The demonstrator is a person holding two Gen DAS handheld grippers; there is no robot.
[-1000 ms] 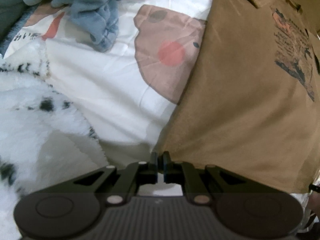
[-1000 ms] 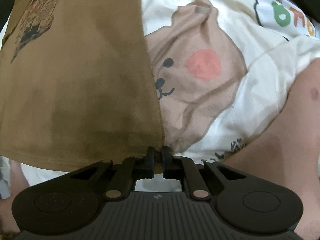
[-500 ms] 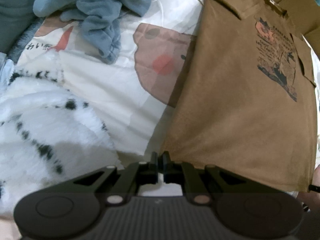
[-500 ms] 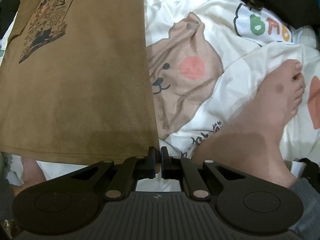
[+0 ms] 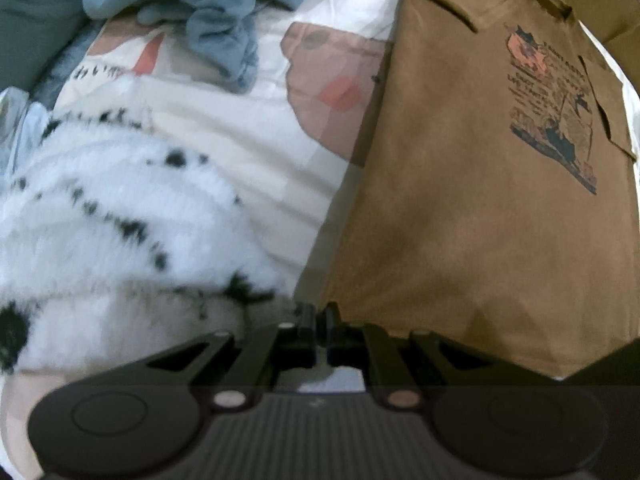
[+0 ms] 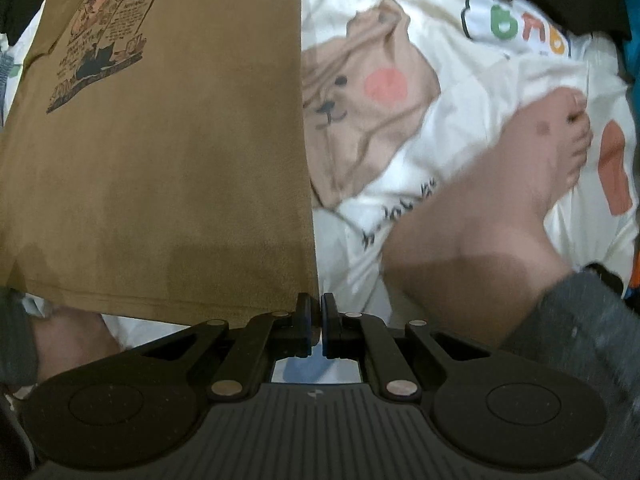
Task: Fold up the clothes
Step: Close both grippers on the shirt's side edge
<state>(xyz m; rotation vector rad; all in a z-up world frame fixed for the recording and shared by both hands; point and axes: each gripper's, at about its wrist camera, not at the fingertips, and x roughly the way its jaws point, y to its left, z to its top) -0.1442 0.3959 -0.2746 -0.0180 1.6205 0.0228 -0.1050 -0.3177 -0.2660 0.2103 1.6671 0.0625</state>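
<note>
shirt [image 5: 480,220]: brown, sides tucked in, hem corners lifted off bedsheet [image 5: 248,168]
left gripper [image 5: 319,316]: clamped on hem corner
right gripper [image 6: 316,306]: clamped likewise
left to do: probably cross-fold

Left gripper [image 5: 319,322] and right gripper [image 6: 315,312] point down (jaws pinched).

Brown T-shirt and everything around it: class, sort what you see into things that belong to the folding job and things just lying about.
Part of the job:
- brown T-shirt
- left tool, shut on its hem corner
- right tool, shut on the other hem corner

Just lying about:
- blue-grey garment
- white spotted fleece
- bear-print bedsheet
- person's bare foot
</note>
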